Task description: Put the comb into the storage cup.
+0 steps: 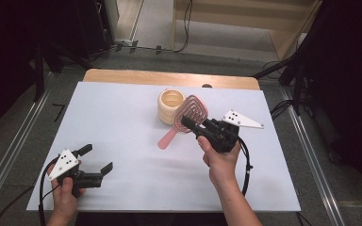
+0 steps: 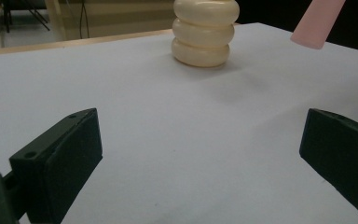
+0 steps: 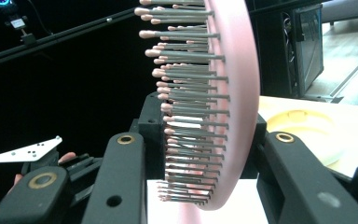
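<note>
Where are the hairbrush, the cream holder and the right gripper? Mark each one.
hairbrush (image 1: pixel 192 114), high view, on its pink head.
holder (image 1: pixel 169 106), high view, on its ribbed side wall.
right gripper (image 3: pixel 200 149), right gripper view, midway between the jaws clamping the brush head.

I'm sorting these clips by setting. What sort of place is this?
Probably a lab or recording studio, not a home: a white table fenced by metal floor rails, cables on the floor, dark stands around it, and a person working two handheld grippers, one holding a pink hairbrush.
</note>
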